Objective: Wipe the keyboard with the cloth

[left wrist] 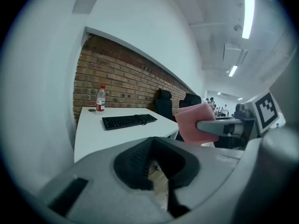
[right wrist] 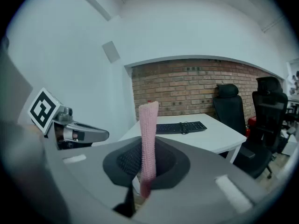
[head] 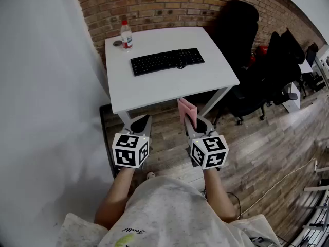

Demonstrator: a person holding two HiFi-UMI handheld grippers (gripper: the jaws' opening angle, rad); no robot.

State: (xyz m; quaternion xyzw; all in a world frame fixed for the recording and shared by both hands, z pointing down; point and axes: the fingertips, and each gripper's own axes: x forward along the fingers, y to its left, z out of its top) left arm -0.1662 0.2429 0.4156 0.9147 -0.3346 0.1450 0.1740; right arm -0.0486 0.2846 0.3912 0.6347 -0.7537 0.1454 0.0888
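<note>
A black keyboard [head: 167,61] [left wrist: 128,121] [right wrist: 181,127] lies across the far half of a white table [head: 154,94]. My right gripper [head: 197,125] [right wrist: 145,174] is shut on a folded pink cloth [head: 187,111] [right wrist: 148,134] that stands upright from its jaws, held in front of the table's near edge. The cloth [left wrist: 194,122] also shows from the side in the left gripper view. My left gripper [head: 140,124] [left wrist: 156,169] hangs beside it at the same height, short of the table, jaws together with nothing between them.
A plastic water bottle [head: 126,35] [left wrist: 100,99] and a small dark disc [head: 117,43] stand at the table's far left corner. A brick wall [head: 169,6] runs behind it. Black office chairs [head: 241,30] [head: 280,66] crowd the right side. A white wall [head: 46,86] borders the left.
</note>
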